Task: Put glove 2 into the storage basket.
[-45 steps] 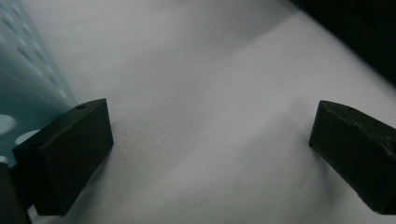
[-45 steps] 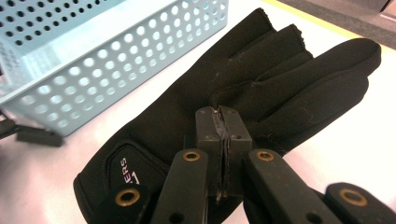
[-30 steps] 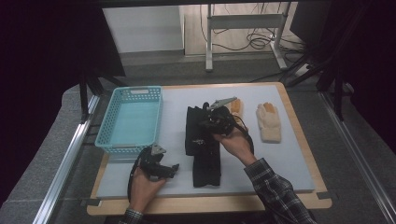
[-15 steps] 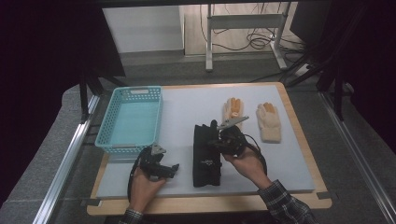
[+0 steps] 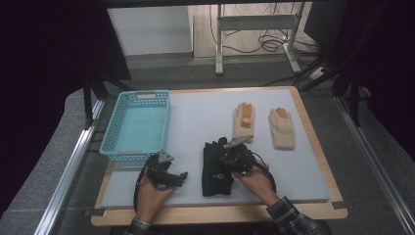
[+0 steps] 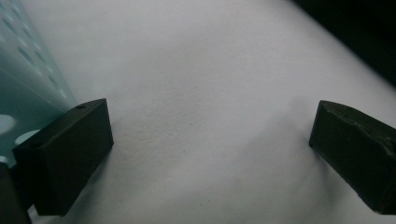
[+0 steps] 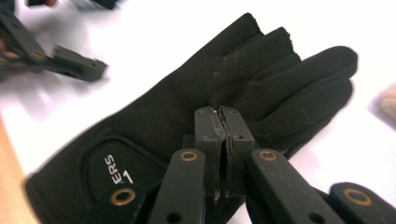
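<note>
Lying flat on the grey mat of the desk (image 5: 313, 200) is a black glove (image 5: 215, 169), near the front edge and a bit right of the middle in the high view. Its long axis runs roughly 12 to 6 there: fingers toward 12, cuff with some white lettering toward 6, closest to the person. In the right tool view the same glove runs from about 7 (cuff) to 2 (fingertips).

The right tool (image 7: 222, 112) is pretty much clamped shut, pads nearly touching. The tips sit over the glove around the base of the fingers, but I honestly can't tell if they've pinched any fabric or are just resting against it. In the high view that tool is at the glove's right edge, at 3 o'clock from it.

The left tool (image 5: 182, 175) is off at 9 o'clock from the glove, well apart, jaws spread wide with just bare mat between them.

Further out: a light blue basket (image 5: 110, 142) at about 10 o'clock from the glove, just beyond the left tool. A pair of beige gloves (image 5: 283, 128) with orange fingertips lies side by side at about 1 o'clock, fingers also pointing to 12; the nearer one ends just past the right tool.
</note>
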A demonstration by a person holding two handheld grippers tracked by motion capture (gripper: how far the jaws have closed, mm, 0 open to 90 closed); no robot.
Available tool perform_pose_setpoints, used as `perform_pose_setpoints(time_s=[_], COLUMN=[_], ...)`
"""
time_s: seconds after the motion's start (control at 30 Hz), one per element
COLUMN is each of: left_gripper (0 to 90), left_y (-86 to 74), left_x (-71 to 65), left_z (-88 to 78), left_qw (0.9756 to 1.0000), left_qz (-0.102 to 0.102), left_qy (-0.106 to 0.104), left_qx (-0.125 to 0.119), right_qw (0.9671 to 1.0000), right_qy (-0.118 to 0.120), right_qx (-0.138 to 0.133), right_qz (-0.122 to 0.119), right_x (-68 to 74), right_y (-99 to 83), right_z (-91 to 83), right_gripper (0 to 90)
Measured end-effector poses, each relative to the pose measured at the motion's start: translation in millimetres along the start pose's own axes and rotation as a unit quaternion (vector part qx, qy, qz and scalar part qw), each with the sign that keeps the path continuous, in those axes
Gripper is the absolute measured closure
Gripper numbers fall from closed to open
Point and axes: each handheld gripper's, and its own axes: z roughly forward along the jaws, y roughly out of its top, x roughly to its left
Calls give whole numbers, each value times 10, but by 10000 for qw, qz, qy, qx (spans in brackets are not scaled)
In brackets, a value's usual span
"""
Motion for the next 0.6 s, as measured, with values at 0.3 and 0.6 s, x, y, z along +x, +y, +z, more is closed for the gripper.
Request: perform_pose_setpoints(time_s=[0.3,0.6], left_gripper=[0,2], left_y=[0,1], left_x=[1,5], left_z=[-1,-6], left_qw=[10000,10000], left_qz=[5,-4], left_qy=[-1,-6], left_qx=[4,29], right_qw=[9996,9993], right_qy=[11,156], right_qx=[-281,-334], right_qz=[-87,109], right_x=[-84,-305], right_y=[-57,-365], right_z=[-84,-260], right_gripper=[608,817])
